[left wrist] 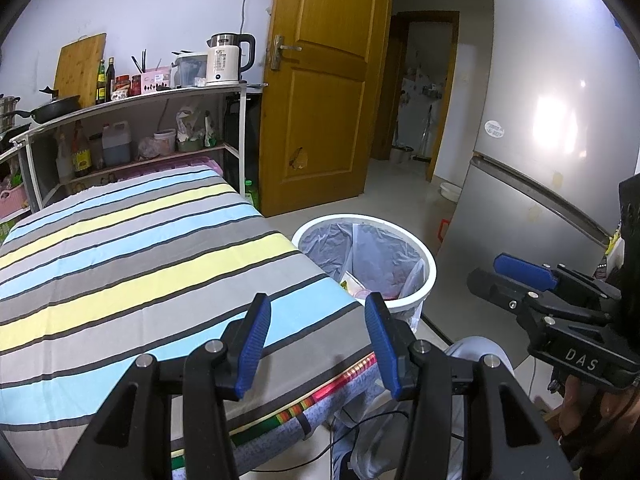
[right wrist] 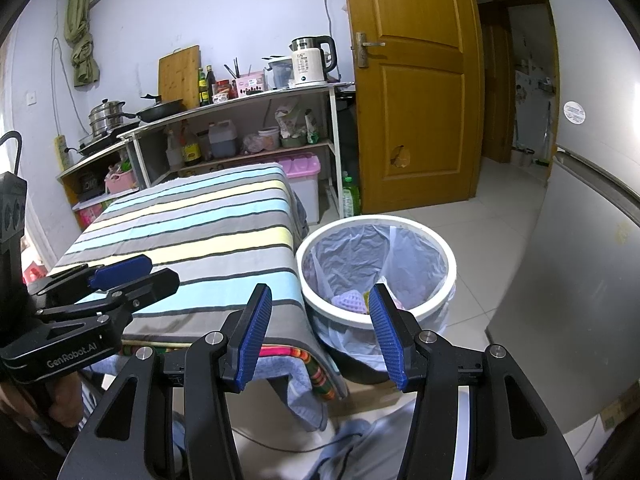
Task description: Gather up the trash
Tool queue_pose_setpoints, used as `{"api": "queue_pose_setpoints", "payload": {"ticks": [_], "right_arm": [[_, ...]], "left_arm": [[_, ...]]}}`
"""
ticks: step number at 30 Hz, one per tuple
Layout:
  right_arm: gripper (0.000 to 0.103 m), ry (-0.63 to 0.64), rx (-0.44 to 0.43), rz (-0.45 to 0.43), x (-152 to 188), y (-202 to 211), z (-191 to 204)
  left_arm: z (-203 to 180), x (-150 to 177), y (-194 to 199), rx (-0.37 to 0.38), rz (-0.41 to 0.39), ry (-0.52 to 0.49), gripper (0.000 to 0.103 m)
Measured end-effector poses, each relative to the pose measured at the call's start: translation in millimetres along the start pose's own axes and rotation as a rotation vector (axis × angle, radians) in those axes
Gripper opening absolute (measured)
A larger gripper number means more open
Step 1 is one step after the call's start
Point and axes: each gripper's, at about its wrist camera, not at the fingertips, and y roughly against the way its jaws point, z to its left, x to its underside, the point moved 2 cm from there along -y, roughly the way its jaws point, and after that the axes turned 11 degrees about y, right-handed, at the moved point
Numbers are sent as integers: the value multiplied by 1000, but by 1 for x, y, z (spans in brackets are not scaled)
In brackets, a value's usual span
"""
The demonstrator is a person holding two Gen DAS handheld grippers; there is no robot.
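A white round trash bin [left wrist: 428, 276] lined with a clear bag stands on the floor by the table's right corner. It also shows in the right wrist view [right wrist: 450, 268], with several pieces of trash [right wrist: 352, 300] at its bottom. My left gripper [left wrist: 316, 340] is open and empty over the near right corner of the striped tablecloth [left wrist: 140, 264]. My right gripper [right wrist: 318, 328] is open and empty, held just in front of the bin and the table corner. Each gripper appears at the edge of the other's view. No trash shows on the tablecloth [right wrist: 200, 232].
A silver fridge [left wrist: 540, 168] stands at the right. A wooden door [left wrist: 324, 80] is open behind the bin. A shelf unit [right wrist: 240, 128] with a kettle, bottles and pans runs behind the table. A black cable [left wrist: 360, 428] hangs below the table edge.
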Motion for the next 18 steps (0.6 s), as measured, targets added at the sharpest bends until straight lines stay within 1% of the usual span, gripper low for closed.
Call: {"api": "queue_pose_setpoints", "payload": {"ticks": [18], "right_arm": [[52,-1,-2,2,0,0,1]], "left_arm": [[0,0,-3,1,9,-7,51]]}}
